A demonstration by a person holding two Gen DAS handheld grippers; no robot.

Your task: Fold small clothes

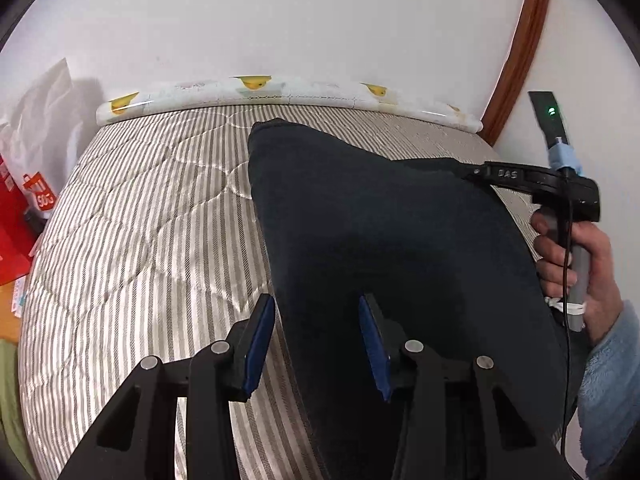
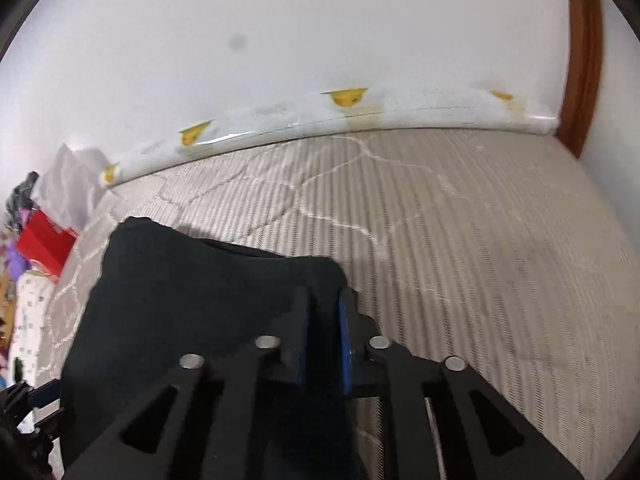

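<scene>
On mattress (image 1: 140,208) | one dark garment (image 1: 380,232) — right tool (image 2: 324,336) clamped | left tool (image 1: 316,344) spread

Garment (image 1: 384,232): plain dark navy, near black. Mattress (image 1: 152,216): beige-and-white stripes crossed by pale quilting lines. Bolster (image 1: 304,94) at the wall: white, printed with yellow motifs. Left claw (image 1: 316,344): black, with blue pads (image 1: 260,344). Box (image 2: 46,246): red. Door frame (image 2: 582,52): reddish brown. Sleeve (image 1: 612,384): light blue fleece.
</scene>
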